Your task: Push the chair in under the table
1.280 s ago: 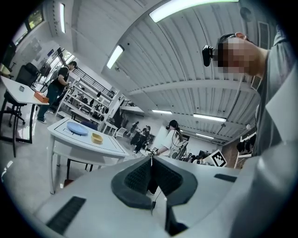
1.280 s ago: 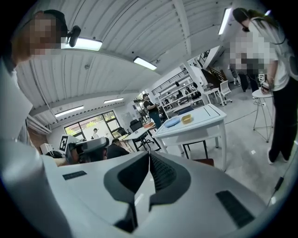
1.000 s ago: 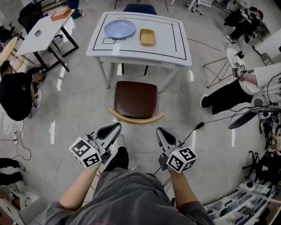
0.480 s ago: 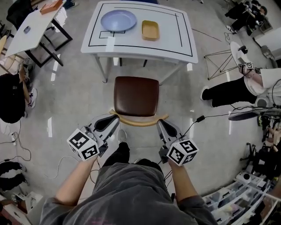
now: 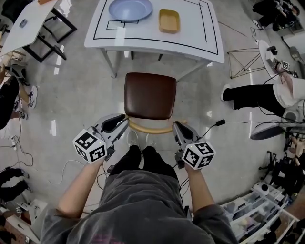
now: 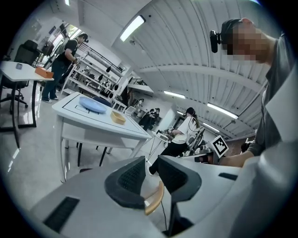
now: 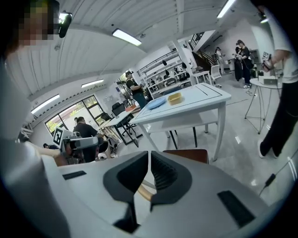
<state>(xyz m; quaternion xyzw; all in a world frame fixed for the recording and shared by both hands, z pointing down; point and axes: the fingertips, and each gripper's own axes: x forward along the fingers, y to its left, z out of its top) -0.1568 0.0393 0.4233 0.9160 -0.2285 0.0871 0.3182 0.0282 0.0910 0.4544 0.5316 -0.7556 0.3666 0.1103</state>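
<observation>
A chair with a brown seat (image 5: 150, 95) and a curved wooden backrest (image 5: 151, 128) stands pulled out in front of the white table (image 5: 157, 40). My left gripper (image 5: 121, 120) sits at the backrest's left end; its jaws are opening, and nothing is pressed between them. In the left gripper view the backrest (image 6: 155, 200) shows just below the left gripper (image 6: 151, 169). My right gripper (image 5: 177, 126) is shut at the backrest's right end. In the right gripper view the right gripper (image 7: 150, 160) points over the seat (image 7: 186, 155) toward the table (image 7: 186, 109).
A blue plate (image 5: 130, 8) and a yellow tray (image 5: 169, 20) lie on the table. A seated person's legs (image 5: 252, 95) reach in from the right. A cable (image 5: 214, 127) runs across the floor. A second table (image 5: 33, 26) stands at the far left.
Both grippers have come forward and down to the ends of the chair's backrest. The left gripper's jaws have parted. The right gripper stays shut.
</observation>
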